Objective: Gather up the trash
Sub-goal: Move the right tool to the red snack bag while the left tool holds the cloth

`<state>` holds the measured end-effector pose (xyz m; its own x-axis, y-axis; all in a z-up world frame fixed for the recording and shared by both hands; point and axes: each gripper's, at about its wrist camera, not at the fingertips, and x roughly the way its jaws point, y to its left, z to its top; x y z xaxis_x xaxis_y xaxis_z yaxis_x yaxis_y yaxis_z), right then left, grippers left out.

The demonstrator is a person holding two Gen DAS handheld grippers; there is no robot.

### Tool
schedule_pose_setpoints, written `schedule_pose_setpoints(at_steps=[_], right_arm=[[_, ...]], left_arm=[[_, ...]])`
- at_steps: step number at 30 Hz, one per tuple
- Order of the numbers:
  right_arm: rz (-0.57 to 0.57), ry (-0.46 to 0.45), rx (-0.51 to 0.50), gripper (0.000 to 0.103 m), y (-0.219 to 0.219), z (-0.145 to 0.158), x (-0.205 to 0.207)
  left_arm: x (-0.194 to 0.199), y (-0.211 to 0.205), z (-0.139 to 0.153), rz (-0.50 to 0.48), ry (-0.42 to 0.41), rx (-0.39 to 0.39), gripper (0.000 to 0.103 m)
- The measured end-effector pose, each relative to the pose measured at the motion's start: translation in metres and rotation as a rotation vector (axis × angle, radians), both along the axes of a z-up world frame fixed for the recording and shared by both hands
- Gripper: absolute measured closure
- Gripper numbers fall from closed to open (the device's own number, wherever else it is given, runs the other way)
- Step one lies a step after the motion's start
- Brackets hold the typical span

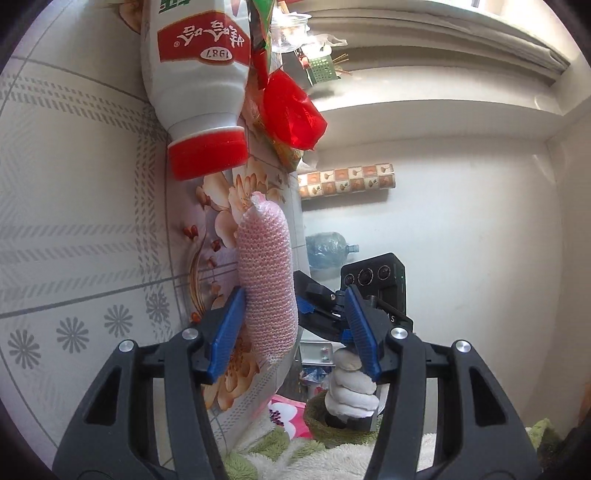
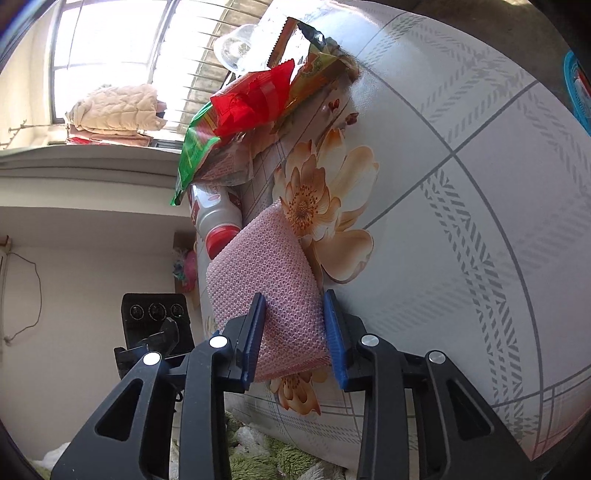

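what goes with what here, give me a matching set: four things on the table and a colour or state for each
1 sponge
2 bottle
3 cup
4 wrapper

a clear, empty
b white, red cap
c pink mesh, between right gripper pads
d red, crumpled

Pairs: 1-c, 2-b, 3-a, 4-d

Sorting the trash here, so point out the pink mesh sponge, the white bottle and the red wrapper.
pink mesh sponge [image 2: 273, 295], right wrist view, its broad face.
white bottle [image 1: 195, 85], left wrist view, its body.
red wrapper [image 1: 291, 110], left wrist view, its middle.

Sunlit barred window [image 2: 110, 40], white walls [image 1: 461, 229]
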<state>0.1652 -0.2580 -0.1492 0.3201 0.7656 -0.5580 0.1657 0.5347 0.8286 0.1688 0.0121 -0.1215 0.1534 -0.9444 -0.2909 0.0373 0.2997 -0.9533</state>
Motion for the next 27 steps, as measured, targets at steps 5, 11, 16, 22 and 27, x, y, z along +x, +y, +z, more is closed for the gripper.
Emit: schedule_pose_setpoints(at_steps=[5, 11, 16, 22, 27], right_arm=[[0.008, -0.005, -0.004, 0.072, 0.004, 0.001, 0.004], [0.021, 0.004, 0.016, 0.072, 0.002, -0.001, 0.005], [0.029, 0.040, 0.134, 0.072, -0.001, -0.011, 0.006], [0.081, 0.056, 0.164, 0.072, 0.018, -0.012, 0.005], [0.074, 0.053, 0.140, 0.072, 0.018, -0.009, 0.005]], left_arm=[[0.001, 0.000, -0.006, 0.013, 0.032, -0.017, 0.054], [-0.007, -0.005, 0.006, -0.015, -0.054, 0.054, 0.057], [-0.017, 0.002, 0.020, -0.058, -0.138, 0.031, 0.057], [-0.027, -0.004, 0.030, -0.089, -0.178, 0.161, 0.060], [-0.028, 0.000, 0.029, -0.079, -0.171, 0.224, 0.069]])
